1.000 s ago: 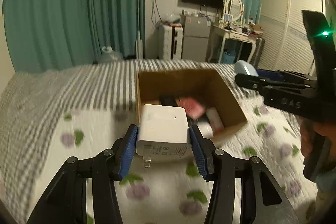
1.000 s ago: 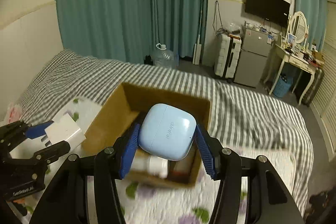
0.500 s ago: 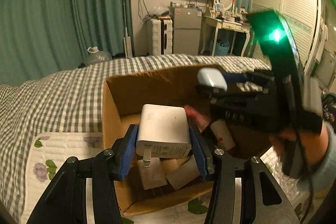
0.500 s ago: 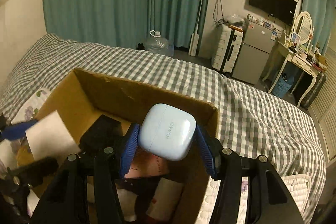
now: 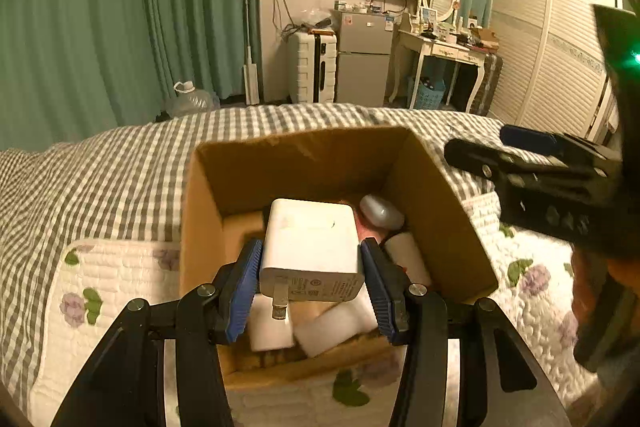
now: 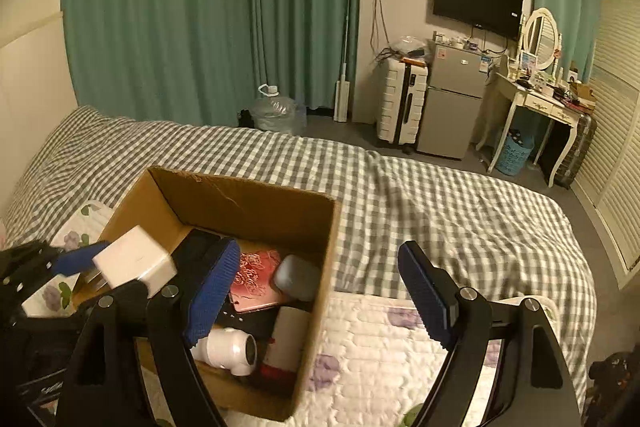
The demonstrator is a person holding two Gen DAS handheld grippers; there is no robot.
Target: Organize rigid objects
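The left gripper (image 5: pixel 312 283) is clamped on a white plug-in charger (image 5: pixel 312 247), its blue pads pressing both sides and the metal prongs pointing back toward the camera; it hangs over the near end of an open cardboard box (image 5: pixel 440 211). Under it in the box lie two more white blocks — one looks like another charger (image 5: pixel 270 327), the other a plain white piece (image 5: pixel 336 327).

The right gripper (image 6: pixel 316 291) has its jaws opening, spread wide with nothing between them; its left finger sits over the box's interior and its right finger over the quilt. Just beyond that left finger, a pale blue earbud case (image 6: pixel 297 277) lies inside the box, against the right wall and partly on a red rose-patterned case (image 6: pixel 254 279). Nearer in the box are a white cylindrical item with a dark round end (image 6: pixel 228 349), a white tube with a red cap (image 6: pixel 286 343) and a black object (image 6: pixel 196 247) toward the back.

The box rests on a white quilted floral mat (image 6: pixel 372 355) spread over a grey-and-white checked bed (image 6: pixel 440 211). Beyond the bed — a large water bottle (image 6: pixel 276 109) on the floor, teal curtains (image 6: pixel 200 7), a white suitcase (image 6: pixel 402 103) and a small grey fridge (image 6: pixel 454 103).
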